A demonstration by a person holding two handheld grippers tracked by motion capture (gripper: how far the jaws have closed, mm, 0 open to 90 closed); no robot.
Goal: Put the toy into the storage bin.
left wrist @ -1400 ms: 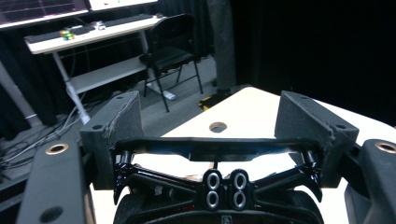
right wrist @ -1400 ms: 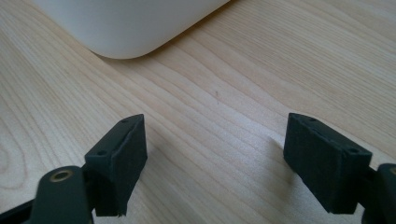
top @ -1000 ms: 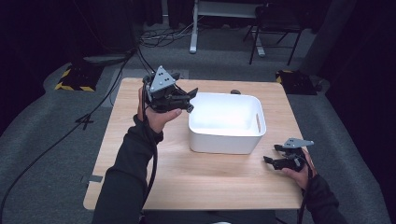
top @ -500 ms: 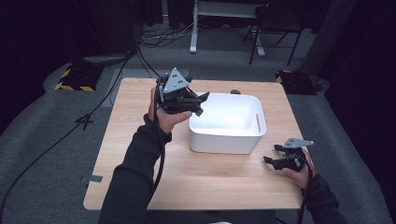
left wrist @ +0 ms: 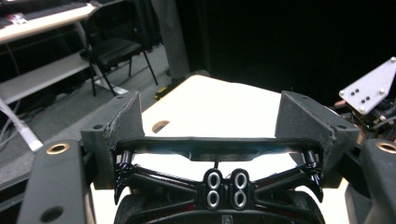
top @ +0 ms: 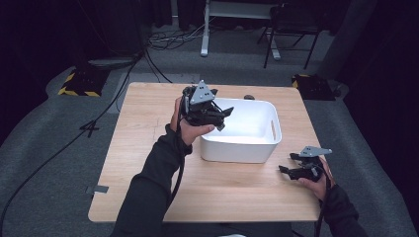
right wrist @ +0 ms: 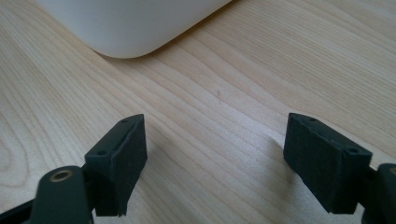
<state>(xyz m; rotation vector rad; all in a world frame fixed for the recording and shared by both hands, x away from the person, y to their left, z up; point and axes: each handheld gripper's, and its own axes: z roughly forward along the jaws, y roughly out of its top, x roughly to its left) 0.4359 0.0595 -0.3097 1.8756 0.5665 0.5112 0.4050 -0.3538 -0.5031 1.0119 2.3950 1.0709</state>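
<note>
The left claw [top: 217, 114] is raised over the left rim of the white tub [top: 240, 150], which sits toward the far right part of the wooden surface [top: 148, 163]. In the left gripper view its jaws stand spread wide, with nothing between them but the bright inside of the tub beyond and one of the tub's handle slots [left wrist: 160, 126]. The tub looks empty (its floor is washed out by the light, so a small pale thing could escape notice).

The right claw [top: 291, 164] lies low near the right edge of the surface, just off the tub's near right corner. Its jaws are also spread, with bare wood grain between them and the rounded corner of the tub [right wrist: 126, 28] ahead in the right gripper view.

As a judgement: neither claw is carrying anything, and no loose item lies on the surface apart from a small dark thing [top: 249, 97] at the far edge behind the tub. So either something is about to be done with the tub itself, such as gripping its rim, or the work with it is near its end; which one I cannot tell.
</note>
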